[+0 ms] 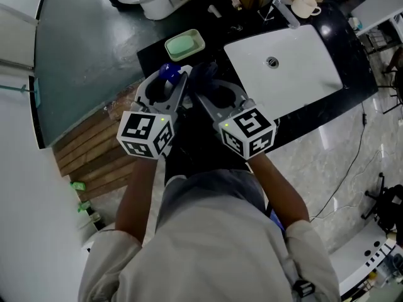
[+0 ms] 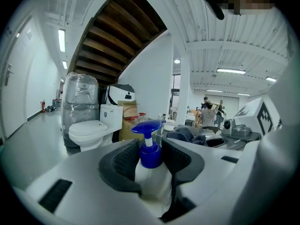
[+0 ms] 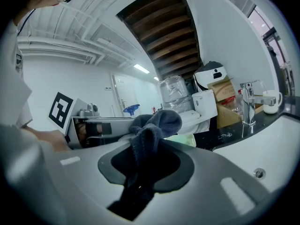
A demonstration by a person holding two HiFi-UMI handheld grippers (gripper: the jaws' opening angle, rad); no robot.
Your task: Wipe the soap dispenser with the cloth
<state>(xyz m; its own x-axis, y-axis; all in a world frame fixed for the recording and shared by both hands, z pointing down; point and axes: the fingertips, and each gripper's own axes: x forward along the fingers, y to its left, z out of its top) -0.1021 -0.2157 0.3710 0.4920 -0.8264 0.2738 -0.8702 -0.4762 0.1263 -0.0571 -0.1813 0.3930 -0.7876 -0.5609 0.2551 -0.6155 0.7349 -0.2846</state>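
Left gripper point(image 1: 166, 84) clamps the soap dispenser point(image 2: 150, 150) at centre frame. The right gripper point(image 3: 146, 162) pinches the cloth point(image 3: 155, 124) just right of it, seemingly not yet touching. Hold the bottle steady, press the cloth flat and stroke downward.

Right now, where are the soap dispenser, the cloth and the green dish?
soap dispenser point(image 2: 151, 156): left gripper view, on its blue collar.
cloth point(image 3: 158, 122): right gripper view, on its bunched top.
green dish point(image 1: 184, 44): head view, on its bare inside.
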